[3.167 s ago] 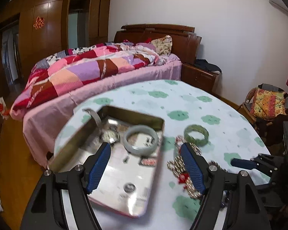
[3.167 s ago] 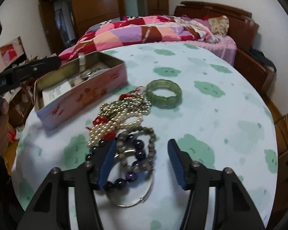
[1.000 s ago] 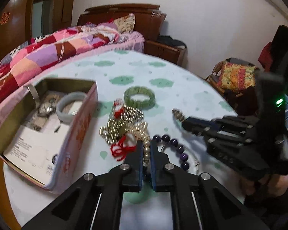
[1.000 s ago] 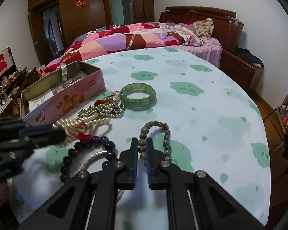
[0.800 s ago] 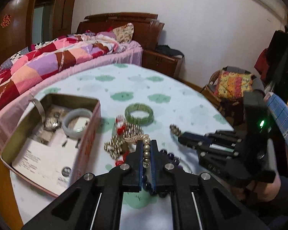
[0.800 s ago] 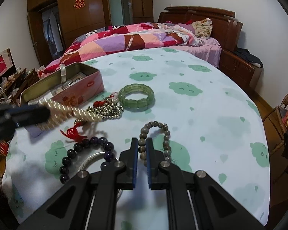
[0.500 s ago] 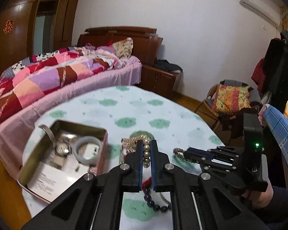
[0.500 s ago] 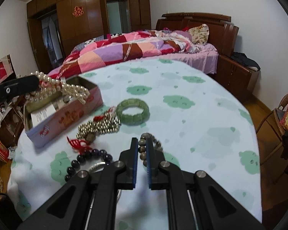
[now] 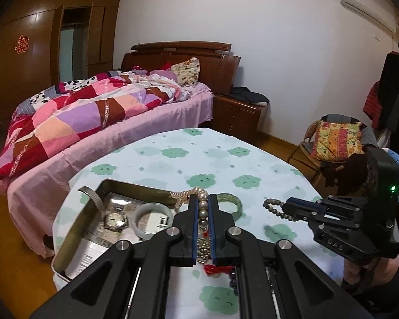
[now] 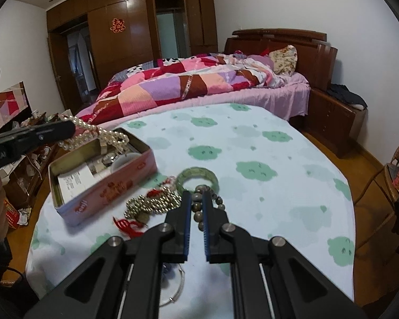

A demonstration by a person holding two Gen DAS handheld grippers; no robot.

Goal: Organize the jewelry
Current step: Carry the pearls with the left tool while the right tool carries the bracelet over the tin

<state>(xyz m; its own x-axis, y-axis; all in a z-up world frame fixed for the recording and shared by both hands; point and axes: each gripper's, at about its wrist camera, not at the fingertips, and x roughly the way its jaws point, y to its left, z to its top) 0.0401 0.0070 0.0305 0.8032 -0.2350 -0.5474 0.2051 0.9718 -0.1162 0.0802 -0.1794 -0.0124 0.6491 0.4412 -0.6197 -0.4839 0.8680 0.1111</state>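
Over the tin: left tongs point(image 9: 202, 207) pinch the pearl necklace point(image 10: 98, 134) above the open tin point(image 10: 103, 186).
Right tongs point(image 10: 196, 204): clamped on grey bead bracelet point(image 10: 199, 207).
Stowed: watch point(image 9: 114, 219), pale bangle point(image 9: 153, 220).
Left on counter point(image 10: 266, 172): green bracelet point(image 10: 198, 176), gold beads point(image 10: 151, 203).
Room: bedroom, quilted bed point(image 10: 186, 85).

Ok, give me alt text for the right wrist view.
The right gripper holds a brown bead bracelet above a round table. To its left, the left gripper dangles pearls over an open tin; a green bracelet lies ahead.
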